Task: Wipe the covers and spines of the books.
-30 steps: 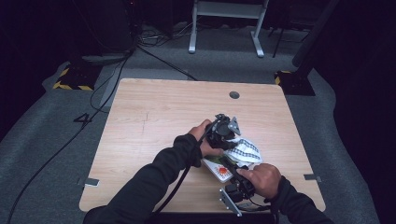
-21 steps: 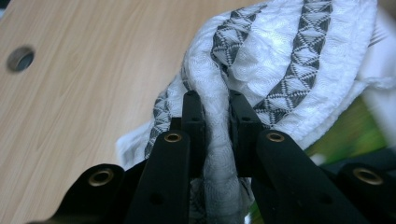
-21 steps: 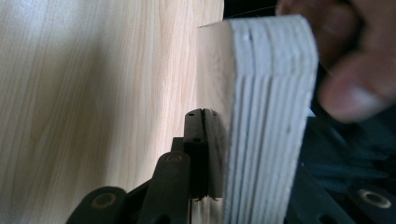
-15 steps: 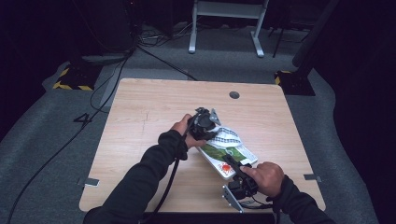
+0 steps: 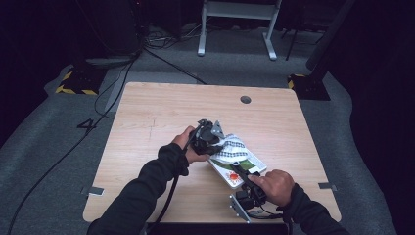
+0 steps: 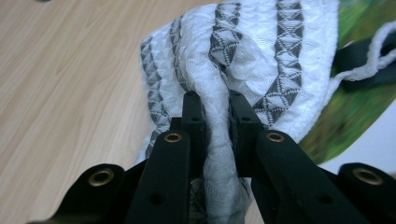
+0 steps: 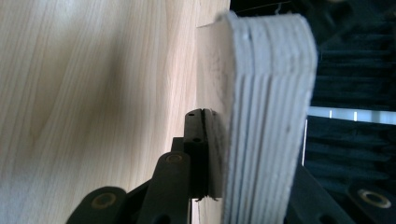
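Two items are under my control: a white cloth [image 5: 230, 148] with grey woven bands and a flat board book [image 5: 239, 169] lying beneath it, right of centre toward the near edge of the table [image 5: 147, 112]. My left gripper [image 6: 215, 105] has its jaws drawn in on a gathered ridge of the cloth, with the fabric bunched up between the pads. I judge the cloth light, limp and compressible: it will drape and drag, so a pinch on a thick fold like this one is the secure hold, while a single-layer edge could slip out. A loose thread [image 6: 373, 44] trails from its hem and may snag. My right gripper [image 7: 208, 112] has its jaws pressed close on one thin sheet, probably the cover, at the near end of the book, beside the stack of thick page edges [image 7: 268, 116]. I judge the book stiff and moderately heavy, with a glossy face that lets the cloth slide; held by one leaf only, it could swing open if lifted, so I treat this grip as a hold-down. Surroundings: a round cable port [image 5: 245, 99] sits well apart at the far side, and the floor beyond carries cables [image 5: 166, 63] and a frame base [image 5: 237, 29]. Nothing on the tabletop obstructs pulling the cloth leftward.
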{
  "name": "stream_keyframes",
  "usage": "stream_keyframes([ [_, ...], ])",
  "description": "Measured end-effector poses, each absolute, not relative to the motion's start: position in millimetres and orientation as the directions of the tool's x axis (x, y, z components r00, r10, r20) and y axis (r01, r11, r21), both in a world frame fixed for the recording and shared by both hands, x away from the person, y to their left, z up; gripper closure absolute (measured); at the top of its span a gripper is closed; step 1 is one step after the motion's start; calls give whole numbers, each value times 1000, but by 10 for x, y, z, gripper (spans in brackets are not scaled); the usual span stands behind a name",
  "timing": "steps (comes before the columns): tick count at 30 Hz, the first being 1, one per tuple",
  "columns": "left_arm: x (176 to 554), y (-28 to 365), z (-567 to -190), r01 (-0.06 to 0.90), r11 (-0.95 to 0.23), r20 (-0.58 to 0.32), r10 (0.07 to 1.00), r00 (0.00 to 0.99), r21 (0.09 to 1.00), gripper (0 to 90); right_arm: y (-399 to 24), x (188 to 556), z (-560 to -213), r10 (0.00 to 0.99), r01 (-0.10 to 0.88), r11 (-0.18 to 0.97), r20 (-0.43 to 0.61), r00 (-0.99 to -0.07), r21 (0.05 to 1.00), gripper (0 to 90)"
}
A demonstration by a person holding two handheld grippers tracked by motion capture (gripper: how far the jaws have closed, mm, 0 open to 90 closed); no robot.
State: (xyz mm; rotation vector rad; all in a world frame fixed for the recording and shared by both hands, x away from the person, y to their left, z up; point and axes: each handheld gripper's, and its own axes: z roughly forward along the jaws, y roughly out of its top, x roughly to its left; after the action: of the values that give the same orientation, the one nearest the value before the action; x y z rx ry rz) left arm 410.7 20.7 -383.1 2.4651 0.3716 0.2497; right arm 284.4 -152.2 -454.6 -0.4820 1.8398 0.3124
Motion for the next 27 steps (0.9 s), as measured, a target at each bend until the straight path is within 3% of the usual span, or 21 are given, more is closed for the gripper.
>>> stream_keyframes([
  [6, 4040, -134, -3812, 140, -779, 110, 258, 960, 612, 802, -1492, 2831, -4582, -176, -478, 878, -949, -261, -32, 792],
  [10, 4107, -197, -3828, 137, -808, 166, 278, 946, 574, 803, -1505, 2832, -4581, -181, -479, 877, -949, -258, -37, 792],
  [11, 4274, -121, -3882, 200, -804, 169, 347, 923, 559, 803, -1522, 2836, -4568, -181, -476, 878, -951, -252, -41, 792],
  [12, 4274, -121, -3882, 200, -804, 169, 347, 923, 559, 803, -1522, 2836, -4568, -181, -476, 878, -951, -252, -41, 792],
  [13, 4413, 6, -3939, 260, -785, 129, 394, 910, 562, 803, -1535, 2834, -4556, -175, -473, 880, -951, -257, -34, 791],
  [17, 4510, 264, -4013, 308, -761, 105, 440, 892, 571, 803, -1540, 2844, -4556, -173, -472, 881, -952, -254, -34, 791],
  [23, 4356, 493, -3971, 300, -737, 77, 430, 899, 606, 803, -1561, 2870, -4538, -162, -463, 886, -951, -262, -23, 791],
  [27, 4029, 537, -3881, 230, -718, 77, 367, 927, 656, 803, -1604, 2928, -4513, -138, -440, 898, -952, -272, -4, 791],
])
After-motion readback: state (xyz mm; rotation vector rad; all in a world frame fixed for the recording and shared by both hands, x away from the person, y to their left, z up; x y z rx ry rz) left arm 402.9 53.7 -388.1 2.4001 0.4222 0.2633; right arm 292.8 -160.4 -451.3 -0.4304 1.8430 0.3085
